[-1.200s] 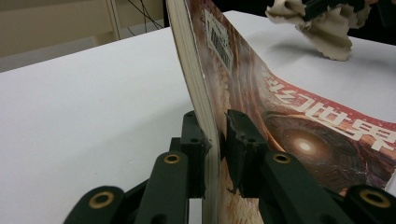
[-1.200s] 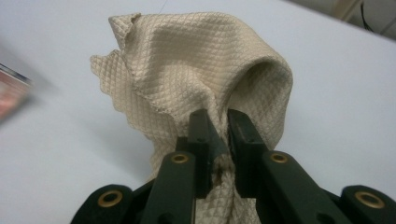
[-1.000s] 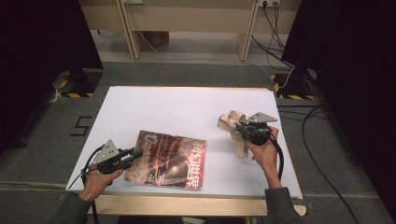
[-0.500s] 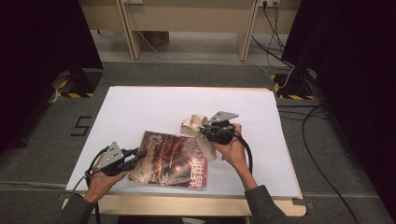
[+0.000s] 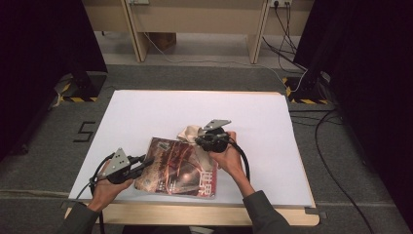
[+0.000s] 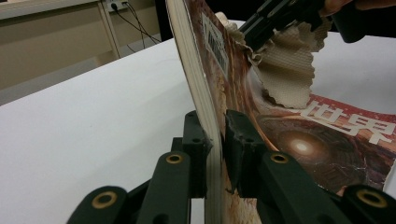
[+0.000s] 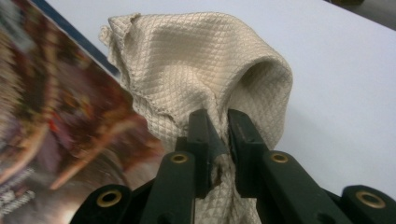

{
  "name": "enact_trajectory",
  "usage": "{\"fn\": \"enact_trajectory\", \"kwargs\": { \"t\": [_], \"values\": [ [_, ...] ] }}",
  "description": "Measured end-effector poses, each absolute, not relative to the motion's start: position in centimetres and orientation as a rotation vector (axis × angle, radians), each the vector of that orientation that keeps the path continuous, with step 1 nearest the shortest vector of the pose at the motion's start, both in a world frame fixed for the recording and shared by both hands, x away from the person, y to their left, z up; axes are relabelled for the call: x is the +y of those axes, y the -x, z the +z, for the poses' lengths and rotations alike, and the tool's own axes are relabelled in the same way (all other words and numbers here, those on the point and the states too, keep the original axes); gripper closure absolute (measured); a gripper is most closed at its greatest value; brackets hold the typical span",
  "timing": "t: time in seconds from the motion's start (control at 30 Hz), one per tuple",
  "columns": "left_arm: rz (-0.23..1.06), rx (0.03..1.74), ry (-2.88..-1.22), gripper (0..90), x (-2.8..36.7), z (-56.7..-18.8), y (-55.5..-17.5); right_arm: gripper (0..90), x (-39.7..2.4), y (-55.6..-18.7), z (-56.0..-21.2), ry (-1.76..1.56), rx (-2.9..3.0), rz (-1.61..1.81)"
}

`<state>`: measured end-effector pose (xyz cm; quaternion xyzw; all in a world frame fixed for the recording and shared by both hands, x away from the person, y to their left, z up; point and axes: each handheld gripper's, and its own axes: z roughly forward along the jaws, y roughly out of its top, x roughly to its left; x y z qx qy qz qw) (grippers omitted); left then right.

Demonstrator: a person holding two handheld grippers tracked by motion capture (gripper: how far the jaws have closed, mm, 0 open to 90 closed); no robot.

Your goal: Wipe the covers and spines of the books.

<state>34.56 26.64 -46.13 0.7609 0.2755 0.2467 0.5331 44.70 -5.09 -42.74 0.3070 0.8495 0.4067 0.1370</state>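
Observation:
A magazine [image 5: 178, 165] with a dark red cover and white characters lies near the front of the white table [image 5: 146, 112]. My left gripper [image 5: 146, 162] is shut on the magazine's left edge [image 6: 205, 107], which shows its pale page block standing between the jaws. My right gripper [image 5: 199, 140] is shut on a beige quilted cloth [image 7: 196, 65] that hangs bunched from its jaws. The cloth [image 5: 189, 132] hovers over the magazine's upper right part. In the left gripper view the cloth [image 6: 285, 70] dangles just above the cover [image 6: 327, 140], under the right gripper's black jaws.
The table's wooden front edge [image 5: 195, 214] runs just below the magazine. Cables [image 5: 336, 141] trail on the grey floor to the right. Wooden desk legs [image 5: 136, 34] stand behind the table.
My right gripper has carried the cloth leftward, from the table's right side to above the magazine. The left gripper has stayed on the magazine's edge.

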Motion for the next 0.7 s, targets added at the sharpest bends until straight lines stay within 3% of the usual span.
{"fn": "enact_trajectory", "kwargs": {
  "t": [0.4,0.7],
  "values": [
    [0.594,0.658,-1.822,78.3,26.6,-46.3,-34.6,80.3,-1.9,-43.3,-40.9,-0.768,2.455,1.256],
    [0.594,0.655,-1.826,77.7,26.6,-46.2,-34.6,80.3,-3.2,-44.0,-41.8,-0.814,2.490,1.130]
  ]
}}
